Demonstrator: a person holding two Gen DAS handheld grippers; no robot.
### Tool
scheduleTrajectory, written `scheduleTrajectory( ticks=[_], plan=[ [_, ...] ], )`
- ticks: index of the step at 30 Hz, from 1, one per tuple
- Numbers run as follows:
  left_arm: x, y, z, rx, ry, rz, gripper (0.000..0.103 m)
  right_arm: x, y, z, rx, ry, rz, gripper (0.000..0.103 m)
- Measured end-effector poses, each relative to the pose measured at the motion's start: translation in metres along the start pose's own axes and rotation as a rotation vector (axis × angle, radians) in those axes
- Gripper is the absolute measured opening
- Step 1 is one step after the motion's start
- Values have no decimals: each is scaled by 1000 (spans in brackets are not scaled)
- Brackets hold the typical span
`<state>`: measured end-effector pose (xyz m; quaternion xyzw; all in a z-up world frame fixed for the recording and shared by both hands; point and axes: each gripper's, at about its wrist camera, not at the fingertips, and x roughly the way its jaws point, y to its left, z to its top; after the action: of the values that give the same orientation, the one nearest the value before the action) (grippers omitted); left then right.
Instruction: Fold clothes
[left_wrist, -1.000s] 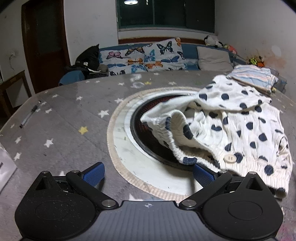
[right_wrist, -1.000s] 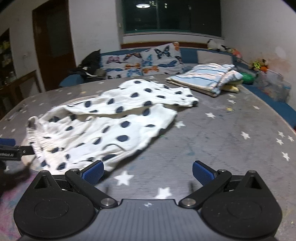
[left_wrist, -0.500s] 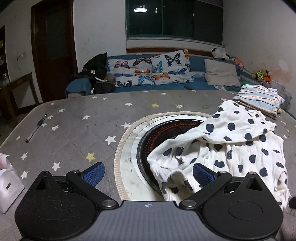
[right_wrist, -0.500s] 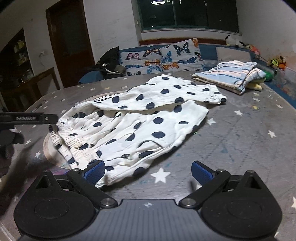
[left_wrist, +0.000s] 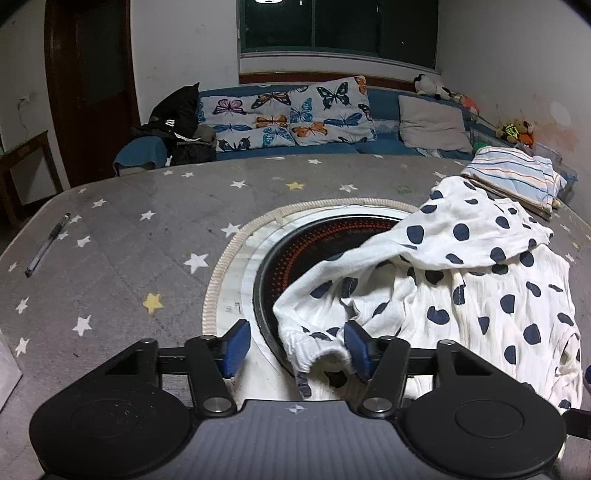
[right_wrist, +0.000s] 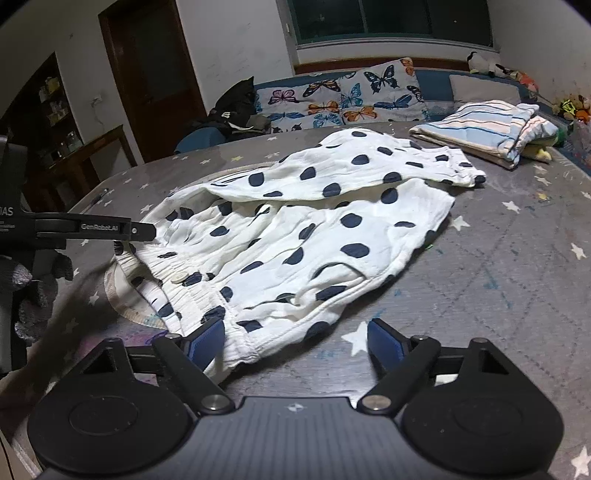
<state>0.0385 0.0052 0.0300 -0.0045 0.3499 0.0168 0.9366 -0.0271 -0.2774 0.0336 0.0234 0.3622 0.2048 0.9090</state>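
Left wrist view: your table (left_wrist: 155, 236), grey with stars, fills the frame; a round burner (left_wrist: 306, 258) sits in its middle.
Pants: the spotted pants (right_wrist: 303, 236) lie spread and rumpled across the table, one leg lapped over the other, waistband end over the burner's rim and nearest you.
Striped pile: a folded striped cloth (right_wrist: 487, 125) rests at the far right, just beyond the pants' hems.
Left gripper: your left gripper (left_wrist: 295, 347) has its fingers at a middling gap, with the gathered waistband (left_wrist: 317, 350) bunched between them; the right pad touches cloth, the left pad stands clear, so nothing is clamped.
Right gripper: your right gripper (right_wrist: 295, 341) is spread wide at the near hem corner; the left pad meets the cloth edge, the right pad is over bare table.
Handling: thin, light crinkled cotton, judging by the wrinkles; expect it to droop and slide. The elastic waistband and stitched hems look the firmest places to pinch.
Button: a pale button (right_wrist: 180, 277) marks the waistband front.
Hard to tell: the fold beneath the upper leg is hidden, and the waistband's underside is out of sight behind your left gripper.
Pen: a pen (left_wrist: 48, 244) lies far left.
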Motion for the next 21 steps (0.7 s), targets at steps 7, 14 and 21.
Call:
scheduleTrajectory(
  ticks=[7, 14, 21],
  plan=[
    [2, -3, -3, 12, 14, -26, 35, 5, 5, 0, -4, 10, 12, 78],
    [0, -5, -5, 23, 16, -45, 20, 6, 10, 1, -11, 11, 19, 59],
    [-8, -5, -8, 27, 13, -57, 14, 4, 4, 2, 11, 13, 46, 26]
  ],
)
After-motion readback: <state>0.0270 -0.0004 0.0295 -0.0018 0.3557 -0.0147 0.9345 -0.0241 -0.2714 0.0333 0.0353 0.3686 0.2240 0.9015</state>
